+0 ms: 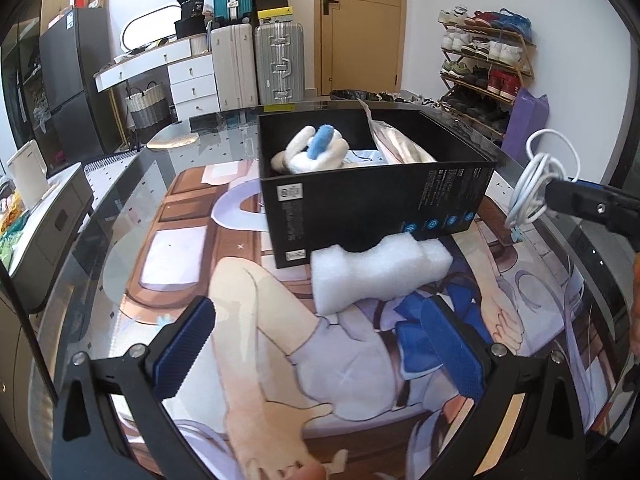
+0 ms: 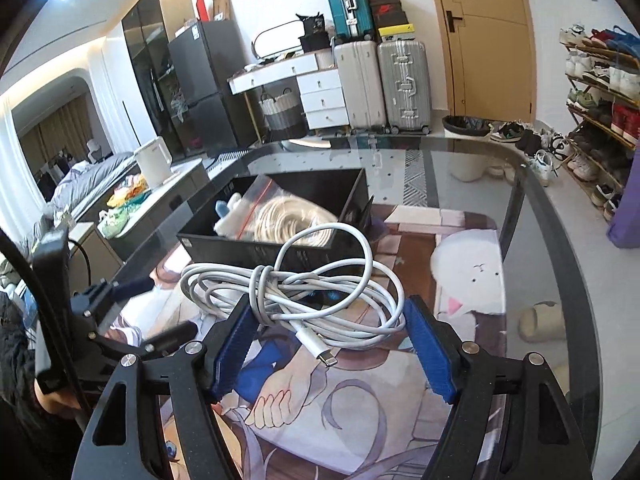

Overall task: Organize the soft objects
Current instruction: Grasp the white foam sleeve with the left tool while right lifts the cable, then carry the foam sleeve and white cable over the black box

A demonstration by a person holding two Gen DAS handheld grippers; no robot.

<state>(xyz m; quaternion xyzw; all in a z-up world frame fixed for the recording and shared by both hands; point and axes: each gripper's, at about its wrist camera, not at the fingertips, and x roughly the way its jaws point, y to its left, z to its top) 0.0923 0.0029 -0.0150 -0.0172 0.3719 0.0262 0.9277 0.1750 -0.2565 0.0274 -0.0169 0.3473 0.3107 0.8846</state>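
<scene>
Right gripper point(image 2: 328, 348) clamped on white cable bundle point(image 2: 292, 288), center frame, lifted off the mat.
We see a loosely knotted glossy white cable, silver plug dangling. Left gripper point(image 1: 316, 344) fingers apart, nothing between them, below white foam block point(image 1: 376, 272). Black box point(image 1: 376, 204) behind holds plush toy point(image 1: 316, 152); its label print is too small to read.

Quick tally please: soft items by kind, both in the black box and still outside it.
Plush toy, in the black box: 1
Bagged cable coil, in the box: 1
White charging cable, in the right tool: 1
White foam block, on the mat against the box: 1
Total: 4
</scene>
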